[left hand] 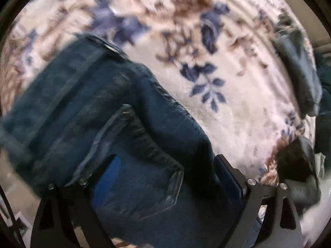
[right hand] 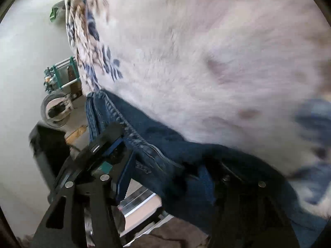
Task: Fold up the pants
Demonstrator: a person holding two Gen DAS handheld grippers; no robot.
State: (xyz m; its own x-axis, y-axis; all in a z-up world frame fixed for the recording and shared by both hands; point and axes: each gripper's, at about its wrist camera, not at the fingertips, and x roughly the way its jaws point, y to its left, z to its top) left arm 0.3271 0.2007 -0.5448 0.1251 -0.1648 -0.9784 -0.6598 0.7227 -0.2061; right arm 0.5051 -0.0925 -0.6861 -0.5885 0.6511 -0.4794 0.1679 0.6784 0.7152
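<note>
- The pants (left hand: 86,107), dark blue jeans, lie bunched on a pale fleecy blanket (left hand: 238,107) printed with blue and brown flowers; a back pocket and a thick stitched seam face the left wrist camera.
- In the left wrist view the denim fills the space between the two fingers of the left gripper (left hand: 165,171). The jaws stand wide apart, with a blue pad on each inner face; the cloth reaches both, but blur hides whether the pads press on it, so a grip cannot be told.
- In the right wrist view a folded edge of the pants (right hand: 144,140), with doubled seams, runs from the blanket's edge down between the fingers of the right gripper (right hand: 165,165).
- The right gripper's jaws stand partly apart. The right-side finger is sunk in dark denim and the left-side finger (right hand: 111,138) sits just beside the seam; whether they pinch the cloth cannot be told.
- The blanket (right hand: 206,62) fills the upper right of that view, its flowered border hanging at the left.
- Farther left lies a pale floor (right hand: 20,62) with a green-framed rack (right hand: 62,72), a round fan-like object and a dark box, all blurred.
- In the left wrist view, grey-blue garments (left hand: 300,66) lie at the blanket's right edge.
</note>
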